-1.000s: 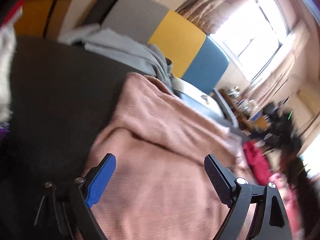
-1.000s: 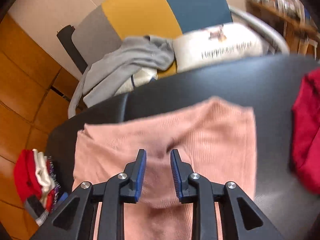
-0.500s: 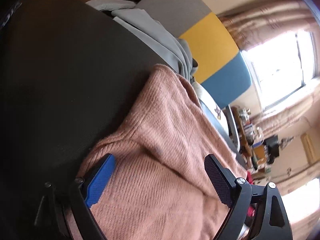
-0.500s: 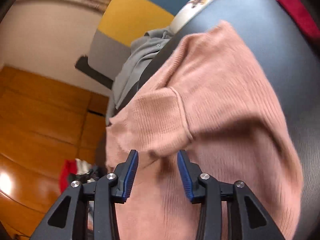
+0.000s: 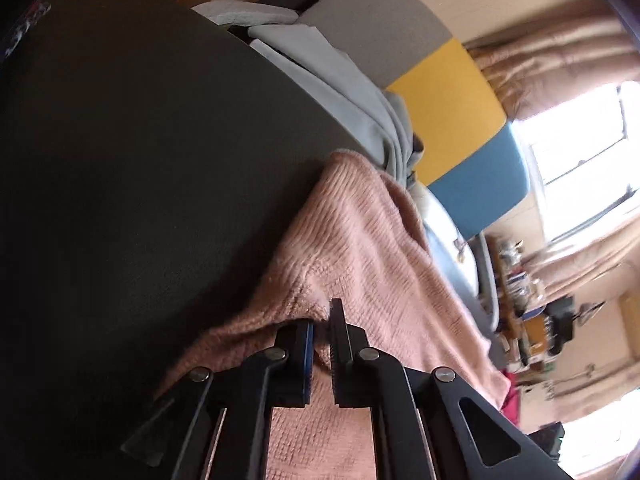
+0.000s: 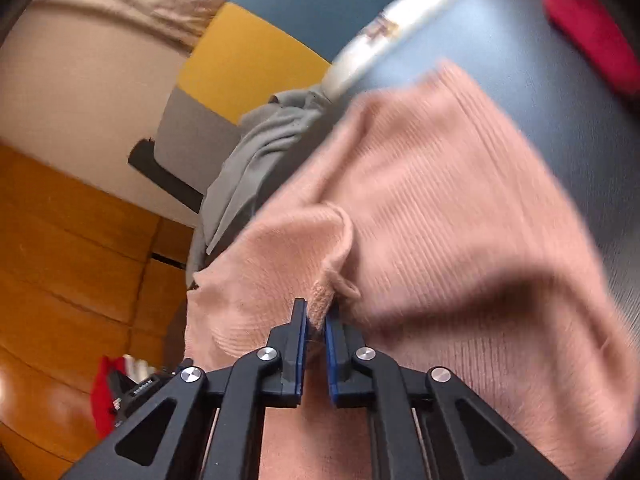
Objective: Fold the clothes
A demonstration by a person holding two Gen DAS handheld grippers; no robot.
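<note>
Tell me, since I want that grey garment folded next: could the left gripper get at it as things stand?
Probably not right away. The left gripper is shut on the pink sweater, so it would have to let go first. Otherwise the grey garment lies uncovered beyond the sweater, at the dark table's far edge.

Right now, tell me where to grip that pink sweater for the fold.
Grip the pink sweater at its near edge, coming in low along the dark table. The knit bunches into ridges there; the left gripper and right gripper each pinch one.
</note>
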